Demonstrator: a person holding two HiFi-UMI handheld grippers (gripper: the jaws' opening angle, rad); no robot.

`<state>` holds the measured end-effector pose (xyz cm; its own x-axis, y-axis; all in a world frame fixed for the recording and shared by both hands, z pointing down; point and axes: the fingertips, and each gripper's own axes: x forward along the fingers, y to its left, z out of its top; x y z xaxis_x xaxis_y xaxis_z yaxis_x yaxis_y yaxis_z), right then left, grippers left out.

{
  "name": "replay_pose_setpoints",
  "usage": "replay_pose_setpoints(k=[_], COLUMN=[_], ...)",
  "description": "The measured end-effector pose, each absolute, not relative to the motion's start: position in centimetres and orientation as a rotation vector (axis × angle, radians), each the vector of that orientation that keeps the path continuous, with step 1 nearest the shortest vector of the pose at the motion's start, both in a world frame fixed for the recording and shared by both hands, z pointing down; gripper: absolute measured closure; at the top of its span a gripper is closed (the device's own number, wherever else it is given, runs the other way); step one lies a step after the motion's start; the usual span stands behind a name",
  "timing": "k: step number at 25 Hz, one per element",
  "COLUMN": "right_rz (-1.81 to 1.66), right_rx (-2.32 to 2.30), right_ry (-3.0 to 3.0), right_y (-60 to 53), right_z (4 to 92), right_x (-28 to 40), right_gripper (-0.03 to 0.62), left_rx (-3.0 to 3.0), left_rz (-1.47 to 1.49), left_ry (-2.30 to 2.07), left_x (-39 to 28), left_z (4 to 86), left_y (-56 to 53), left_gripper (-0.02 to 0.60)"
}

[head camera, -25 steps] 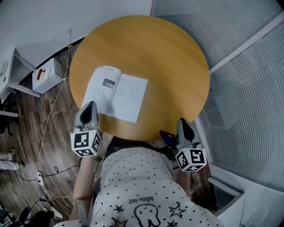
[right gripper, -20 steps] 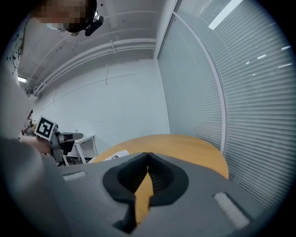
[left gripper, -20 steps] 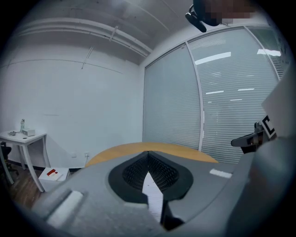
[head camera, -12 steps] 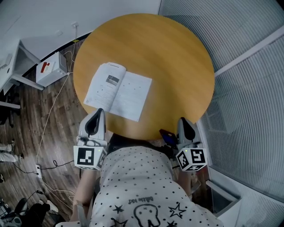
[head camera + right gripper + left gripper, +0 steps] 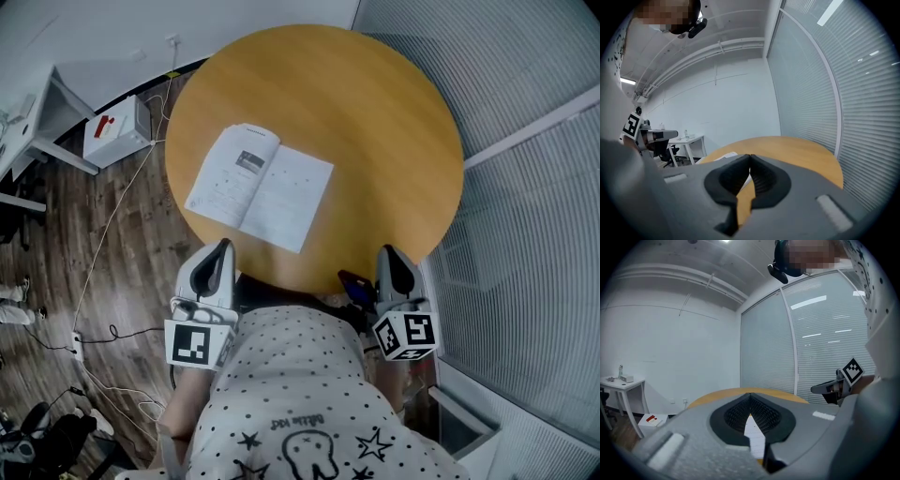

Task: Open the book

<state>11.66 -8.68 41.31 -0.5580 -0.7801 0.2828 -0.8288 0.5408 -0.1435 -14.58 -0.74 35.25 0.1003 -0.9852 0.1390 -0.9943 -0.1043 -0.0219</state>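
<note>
The book lies open, white pages up, on the left half of the round wooden table. My left gripper is shut and empty, just off the table's near edge, short of the book's near left corner. Along its closed jaws a strip of the book's page shows. My right gripper is also shut and empty at the table's near right edge, well clear of the book. In the right gripper view its tips meet, and the book lies beyond to the left.
A white box with a red mark stands on the wooden floor left of the table, beside a white desk and trailing cables. A glass wall with blinds runs along the right. The person's dotted shirt fills the bottom.
My left gripper has drawn back from the book's near left edge toward the person, off the tabletop. The right gripper has stayed about where it was. The book remains open.
</note>
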Motion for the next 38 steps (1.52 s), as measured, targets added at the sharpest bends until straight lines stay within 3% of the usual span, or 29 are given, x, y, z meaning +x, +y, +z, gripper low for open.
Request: replay_pose_setpoints(k=[38], right_rz=[0.348], right_rx=[1.282], right_ry=[-2.582], right_y=[-8.4], right_z=[42.5], right_x=[9.7], right_gripper=[0.589], left_rx=[2.242], left_rz=[0.215], left_ry=[-2.066], left_x=[-16.2], left_z=[36.0], left_y=[-1.2], left_gripper=[0.571])
